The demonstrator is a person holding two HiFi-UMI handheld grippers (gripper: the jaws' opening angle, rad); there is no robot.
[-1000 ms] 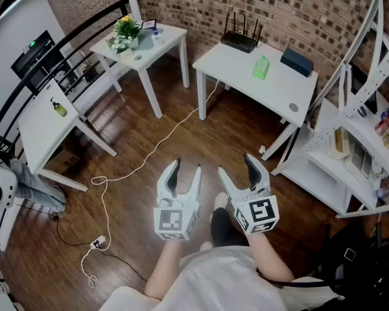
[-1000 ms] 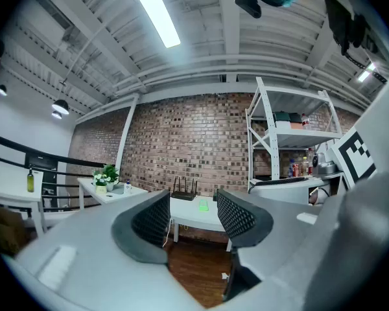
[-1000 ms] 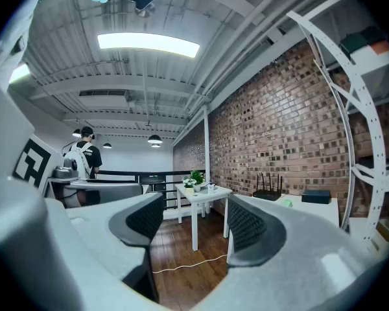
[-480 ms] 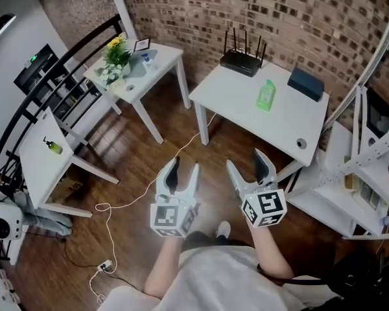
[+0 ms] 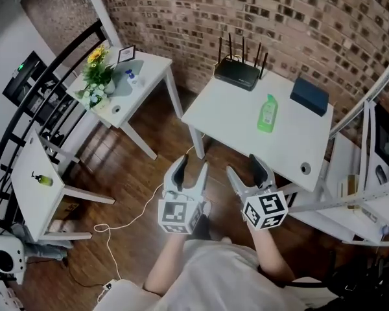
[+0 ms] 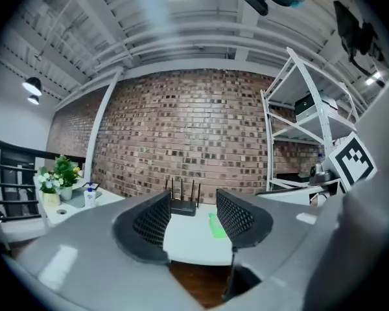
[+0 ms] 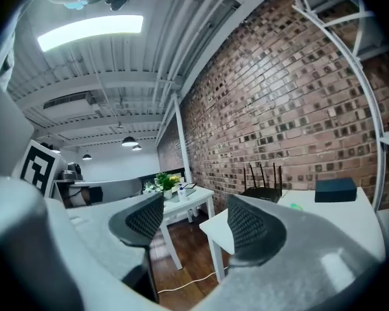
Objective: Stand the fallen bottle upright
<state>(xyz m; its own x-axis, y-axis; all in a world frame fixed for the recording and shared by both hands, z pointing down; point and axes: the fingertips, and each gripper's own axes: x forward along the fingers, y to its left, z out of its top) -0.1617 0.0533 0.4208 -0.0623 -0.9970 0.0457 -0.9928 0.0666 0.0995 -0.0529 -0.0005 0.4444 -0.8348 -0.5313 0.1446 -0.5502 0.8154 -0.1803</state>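
A green bottle (image 5: pixel 267 114) lies on its side on the white table (image 5: pixel 227 118), between a black router (image 5: pixel 236 75) and a dark blue box (image 5: pixel 309 96). The bottle also shows as a green patch (image 6: pixel 215 227) between the left gripper's jaws, far off, and as a small green spot (image 7: pixel 294 206) in the right gripper view. My left gripper (image 5: pixel 190 167) hangs over the wood floor just short of the table's front edge, jaws a little apart and empty. Beside it my right gripper (image 5: pixel 244 166) stands open and empty at that edge.
A second white table (image 5: pixel 139 70) at the left holds flowers (image 5: pixel 94 76) and a small bottle. A third table (image 5: pixel 32 193) bears a yellow-green bottle (image 5: pixel 42 180). White shelving (image 5: pixel 376 173) stands at the right. A cable (image 5: pixel 136 212) trails across the floor.
Both grippers and the view have travelled forward to the white table; it now lies right in front of them. The jaws look the same as before.
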